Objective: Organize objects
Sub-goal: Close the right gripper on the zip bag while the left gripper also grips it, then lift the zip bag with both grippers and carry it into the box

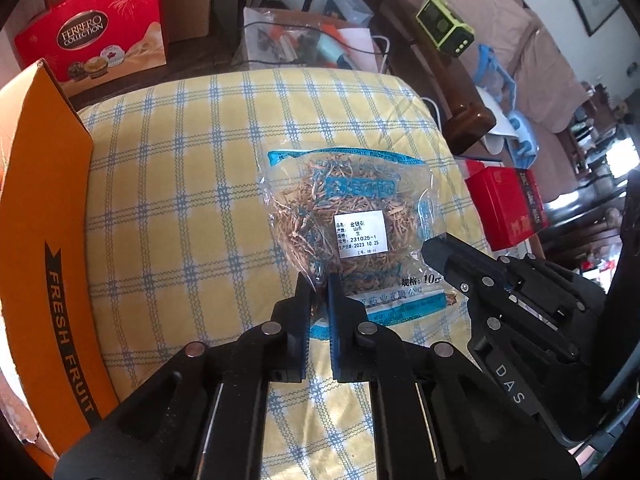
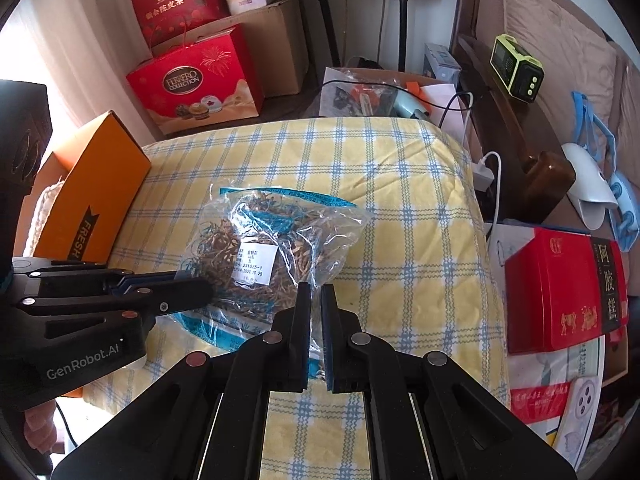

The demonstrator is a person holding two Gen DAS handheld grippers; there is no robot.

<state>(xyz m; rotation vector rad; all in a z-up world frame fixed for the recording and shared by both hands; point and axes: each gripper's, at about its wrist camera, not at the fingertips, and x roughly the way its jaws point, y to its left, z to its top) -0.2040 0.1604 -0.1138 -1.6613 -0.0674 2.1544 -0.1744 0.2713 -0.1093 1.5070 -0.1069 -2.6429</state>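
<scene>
A clear plastic bag of dried herbs (image 1: 344, 216) with blue print and a white label lies on the yellow checked cushion (image 1: 180, 184); it also shows in the right wrist view (image 2: 276, 248). My left gripper (image 1: 319, 286) is shut on the bag's near left edge. My right gripper (image 2: 315, 294) is shut on the bag's near right edge. Each gripper shows in the other's view: the right one (image 1: 436, 250) at the bag's corner, the left one (image 2: 192, 284) at the bag's left side. An orange fruit box (image 1: 44, 216) stands left of the cushion.
A red Ferrero box (image 2: 200, 84) and cardboard boxes stand behind the cushion. A red tin (image 2: 560, 292) sits to the right. A green device (image 2: 518, 68) rests on the wooden sofa arm. A bag of tools (image 2: 368, 96) and cables lie beyond the cushion's far edge.
</scene>
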